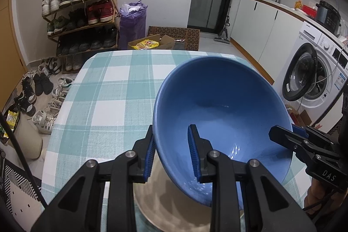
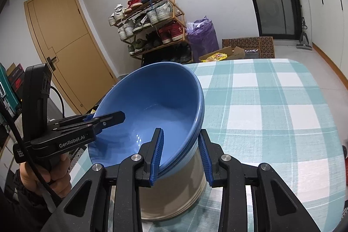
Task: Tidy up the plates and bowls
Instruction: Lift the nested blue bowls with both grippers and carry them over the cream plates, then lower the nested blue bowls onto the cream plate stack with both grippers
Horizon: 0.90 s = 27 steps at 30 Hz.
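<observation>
Mid-carry, judging by the tilt: blue bowl held off the counter by both tools at once, not yet set down anywhere. Left gripper narrowed on the rim at one side, one pad outside the wall, the other inside. Right gripper narrowed on the opposite rim the same way, one pad within the hollow, one against the outer wall. In the right wrist view two edges, one just under the other, showing at the rim between the jaws; possibly two nested bowls, hard to say for certain. Directly beneath the jaws, a pale beige dish resting on the counter, its form partly hidden by the bowl. Likely destination for the bowl, though only a guess. No other plates or bowls in sight, so amount of sorting left unclear.

Bowl: glossy glazed ceramic by the look, deep, round, smooth, small highlights on the inner floor. Beige piece: matte-to-satin, faint ridges near its base. Counter covering: woven cloth, teal and white check, rounded corners. Pads: ribbed blue rubber on black arms.
</observation>
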{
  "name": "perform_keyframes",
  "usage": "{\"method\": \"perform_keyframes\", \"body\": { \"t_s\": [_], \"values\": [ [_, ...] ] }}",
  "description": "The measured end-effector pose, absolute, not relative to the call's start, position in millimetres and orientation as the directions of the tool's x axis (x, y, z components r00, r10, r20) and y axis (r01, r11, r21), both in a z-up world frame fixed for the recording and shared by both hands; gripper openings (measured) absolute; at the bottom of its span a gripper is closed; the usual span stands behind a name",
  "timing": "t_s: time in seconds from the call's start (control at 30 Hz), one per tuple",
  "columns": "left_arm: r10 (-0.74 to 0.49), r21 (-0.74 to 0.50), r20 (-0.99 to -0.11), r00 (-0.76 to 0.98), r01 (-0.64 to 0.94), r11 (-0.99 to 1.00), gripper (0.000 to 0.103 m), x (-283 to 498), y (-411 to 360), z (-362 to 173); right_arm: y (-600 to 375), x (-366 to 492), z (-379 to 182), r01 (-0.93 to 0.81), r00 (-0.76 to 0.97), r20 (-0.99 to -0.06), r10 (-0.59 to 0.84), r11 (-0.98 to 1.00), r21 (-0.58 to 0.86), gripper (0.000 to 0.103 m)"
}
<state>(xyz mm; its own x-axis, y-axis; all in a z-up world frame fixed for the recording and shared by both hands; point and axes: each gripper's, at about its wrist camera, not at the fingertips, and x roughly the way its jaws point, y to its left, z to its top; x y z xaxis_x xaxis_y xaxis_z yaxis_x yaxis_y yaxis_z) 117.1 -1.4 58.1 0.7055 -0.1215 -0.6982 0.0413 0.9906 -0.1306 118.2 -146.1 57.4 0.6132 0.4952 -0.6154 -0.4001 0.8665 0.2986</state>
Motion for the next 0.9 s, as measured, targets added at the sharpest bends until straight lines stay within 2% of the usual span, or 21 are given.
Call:
{"method": "perform_keyframes", "body": {
  "t_s": [0.63, 0.9],
  "values": [
    [-0.092, -0.139, -0.738, 0.668, -0.018, 0.99, 0.027, 120, 24, 34, -127, 146, 26, -0.432, 0.551, -0.622, 0.557, 0.828, 0.358, 0.033],
    [-0.1, -0.131, -0.739, 0.667, 0.003, 0.991, 0.027, 120, 22, 35, -126, 153, 24, -0.44, 0.54, -0.617, 0.573, 0.817, 0.373, 0.033]
  ]
}}
